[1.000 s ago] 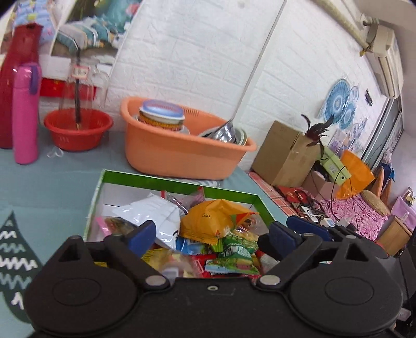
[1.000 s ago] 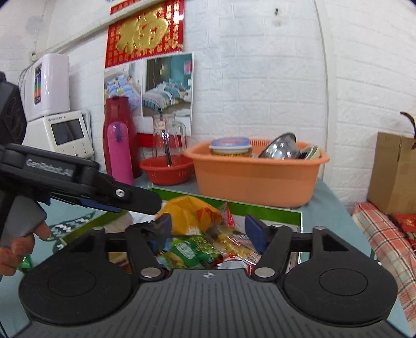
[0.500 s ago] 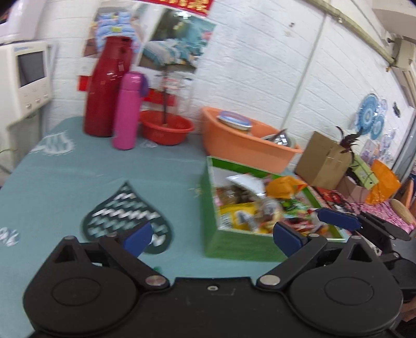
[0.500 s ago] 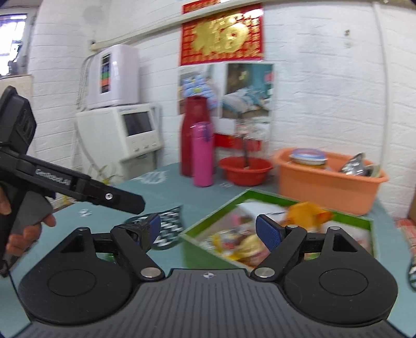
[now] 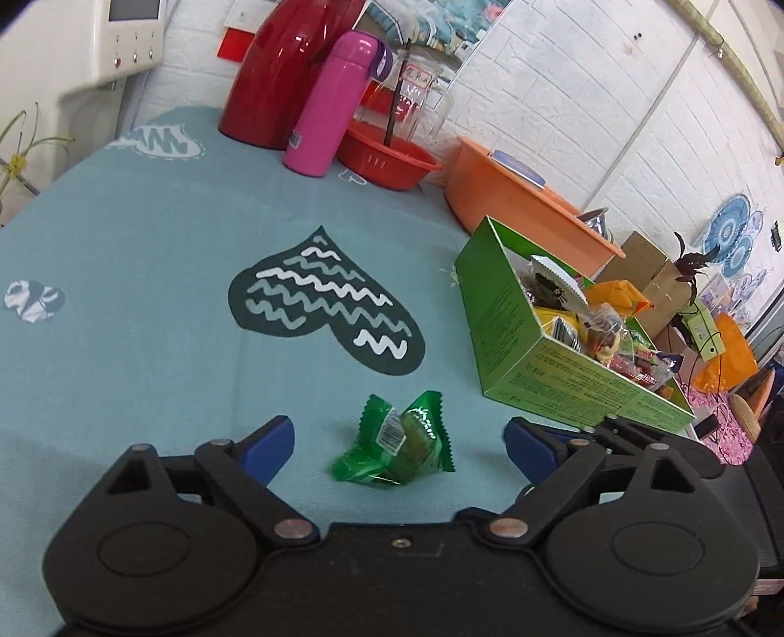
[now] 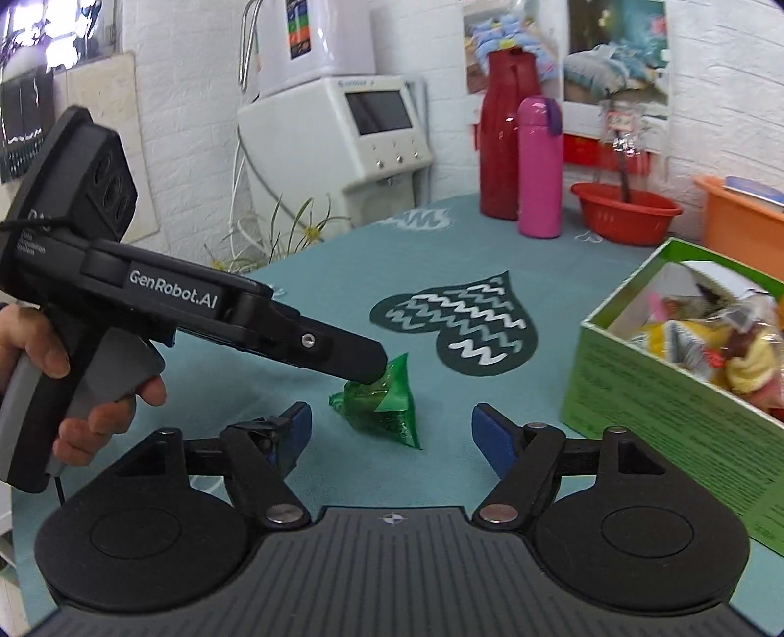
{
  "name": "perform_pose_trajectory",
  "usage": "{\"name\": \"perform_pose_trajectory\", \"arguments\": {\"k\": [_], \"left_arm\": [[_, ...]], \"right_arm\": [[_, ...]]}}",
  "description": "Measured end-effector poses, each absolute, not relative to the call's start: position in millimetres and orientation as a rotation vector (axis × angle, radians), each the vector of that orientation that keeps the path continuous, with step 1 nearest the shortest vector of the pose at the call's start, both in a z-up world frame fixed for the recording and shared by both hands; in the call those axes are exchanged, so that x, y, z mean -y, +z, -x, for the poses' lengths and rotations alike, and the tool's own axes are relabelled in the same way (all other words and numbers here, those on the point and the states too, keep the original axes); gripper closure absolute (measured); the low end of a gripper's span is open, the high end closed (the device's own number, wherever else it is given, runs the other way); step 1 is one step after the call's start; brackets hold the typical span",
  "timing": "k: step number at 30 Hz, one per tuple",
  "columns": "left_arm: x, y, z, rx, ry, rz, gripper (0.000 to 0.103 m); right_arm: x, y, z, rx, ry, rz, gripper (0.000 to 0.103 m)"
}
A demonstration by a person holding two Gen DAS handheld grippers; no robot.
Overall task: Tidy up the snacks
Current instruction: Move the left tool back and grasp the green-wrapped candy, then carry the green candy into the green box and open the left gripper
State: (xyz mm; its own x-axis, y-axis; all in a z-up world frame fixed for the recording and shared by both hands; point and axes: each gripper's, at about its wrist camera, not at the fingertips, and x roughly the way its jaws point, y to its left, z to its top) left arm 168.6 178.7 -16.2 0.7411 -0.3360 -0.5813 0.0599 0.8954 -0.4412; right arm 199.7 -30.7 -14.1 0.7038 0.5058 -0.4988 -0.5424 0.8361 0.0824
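Both tongs, left [image 5: 399, 438] and right [image 6: 387, 426], gape released over the worktop [image 5: 147, 304], green snack packets [image 5: 399, 441] lying between their fingers, green snack box [image 5: 514, 338] to their right.

White brick wall [image 5: 563, 73], teal tablecloth [image 5: 147, 304], perhaps window [image 6: 54, 29]

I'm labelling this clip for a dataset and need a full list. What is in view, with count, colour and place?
green snack packets: two, green, on the tablecloth between the left fingers
snack box: one, green, right side, full of mixed snacks
tablecloth: one, teal with a dark heart print
flask: one, pink, at the back
jug: one, red, beside the flask
bowl: one, red, holds a glass jar
basin: one, orange, behind the box
white appliance: one, left rear
left hand-held gripper: open, around the packets
right hand-held gripper: open, empty
hand: one, on the left handle
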Motion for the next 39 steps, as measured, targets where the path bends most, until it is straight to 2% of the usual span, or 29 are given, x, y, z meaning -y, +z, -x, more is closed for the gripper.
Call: {"name": "perform_pose_trajectory", "arguments": {"k": [5,6,7,8,9,10,13,19,28,39], "left_arm": [[-182,-28,-177,-0.728,-0.264,0.427,0.0],[-182,-29,-177,-0.715,-0.268,0.421,0.0],[-181,-30,-178,-0.715,-0.271,0.416,0.008],[-181,-31,-179,-0.717,-0.279,0.413,0.032],[-180,-32,-180,-0.721,-0.281,0.414,0.047],[-179,-33,-179,-0.72,-0.279,0.408,0.047],[-174,-33,-177,-0.723,-0.288,0.403,0.047],[-151,-19,-170,-0.709,-0.312,0.365,0.047],[-76,30,-173,-0.62,-0.412,0.237,0.047],[46,70,-232,-0.571,-0.587,0.111,0.046]], "right_arm": [[20,-27,-216,-0.569,0.587,0.077,0.0],[18,-29,-220,-0.575,0.582,0.081,0.003],[16,-31,-222,-0.579,0.575,0.085,0.008],[15,-32,-223,-0.588,0.569,0.089,0.011],[15,-31,-223,-0.577,0.566,0.089,0.033],[15,-30,-224,-0.58,0.569,0.089,0.04],[15,-31,-220,-0.579,0.554,0.106,0.041],[32,-26,-207,-0.559,0.528,0.068,0.042],[94,5,-174,-0.41,0.421,-0.001,0.042],[195,36,-155,-0.254,0.214,-0.036,0.042]]}}
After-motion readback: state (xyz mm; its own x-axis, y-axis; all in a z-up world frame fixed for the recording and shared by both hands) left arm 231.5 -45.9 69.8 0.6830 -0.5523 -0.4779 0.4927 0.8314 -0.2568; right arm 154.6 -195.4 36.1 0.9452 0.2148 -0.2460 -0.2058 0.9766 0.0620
